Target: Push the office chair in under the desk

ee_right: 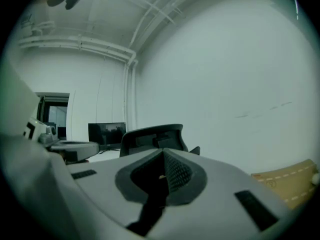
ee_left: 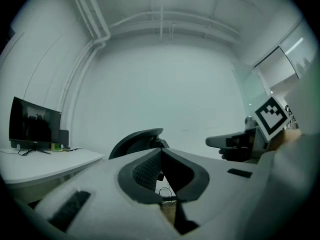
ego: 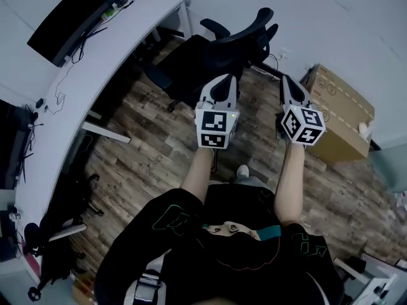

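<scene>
A black office chair (ego: 219, 46) stands on the wood floor, pulled out from the long white desk (ego: 108, 68) to its left. My left gripper (ego: 222, 84) and right gripper (ego: 287, 84) are held level side by side, pointing at the chair's back from a short way off. Both are shut with nothing between the jaws. In the left gripper view the chair's headrest (ee_left: 136, 139) rises just beyond my shut left gripper (ee_left: 161, 151), with the desk (ee_left: 50, 165) to its left. In the right gripper view the headrest (ee_right: 152, 135) sits behind my shut right gripper (ee_right: 162, 151).
A black monitor (ego: 67, 21) stands on the desk's far end. A cardboard box (ego: 340, 116) sits against the wall at the right. A second black chair (ego: 60, 240) is tucked under the desk at the lower left. The white wall runs behind the chair.
</scene>
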The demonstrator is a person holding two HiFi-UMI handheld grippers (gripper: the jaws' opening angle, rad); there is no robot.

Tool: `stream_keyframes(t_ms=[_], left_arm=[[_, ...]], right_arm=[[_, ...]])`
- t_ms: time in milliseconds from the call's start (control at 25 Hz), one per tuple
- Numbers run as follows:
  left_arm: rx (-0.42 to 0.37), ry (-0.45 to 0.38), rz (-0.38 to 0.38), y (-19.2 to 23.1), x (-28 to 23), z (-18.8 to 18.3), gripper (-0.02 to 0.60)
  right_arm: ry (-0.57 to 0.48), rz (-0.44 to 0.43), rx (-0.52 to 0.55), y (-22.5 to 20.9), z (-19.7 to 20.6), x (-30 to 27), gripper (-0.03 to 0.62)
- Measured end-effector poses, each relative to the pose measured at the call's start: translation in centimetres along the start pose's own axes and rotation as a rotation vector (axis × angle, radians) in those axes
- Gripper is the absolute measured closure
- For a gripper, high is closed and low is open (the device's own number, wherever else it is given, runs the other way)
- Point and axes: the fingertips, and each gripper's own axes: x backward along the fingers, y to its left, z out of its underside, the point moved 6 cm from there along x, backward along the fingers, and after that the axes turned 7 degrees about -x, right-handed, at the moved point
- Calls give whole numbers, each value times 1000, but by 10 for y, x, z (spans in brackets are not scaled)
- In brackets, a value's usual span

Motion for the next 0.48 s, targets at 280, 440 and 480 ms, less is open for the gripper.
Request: stream_keyframes(t_ms=[280, 440, 480], left_arm=[[-80, 113, -47, 13, -25, 5, 572], [-90, 179, -96, 36, -20, 17, 572], [-98, 196, -95, 36, -20, 21, 572]], right_arm=[[25, -80, -52, -42, -16, -64, 589], [52, -104, -19, -45, -19, -95, 589], [57, -103, -1, -49, -20, -101, 589]])
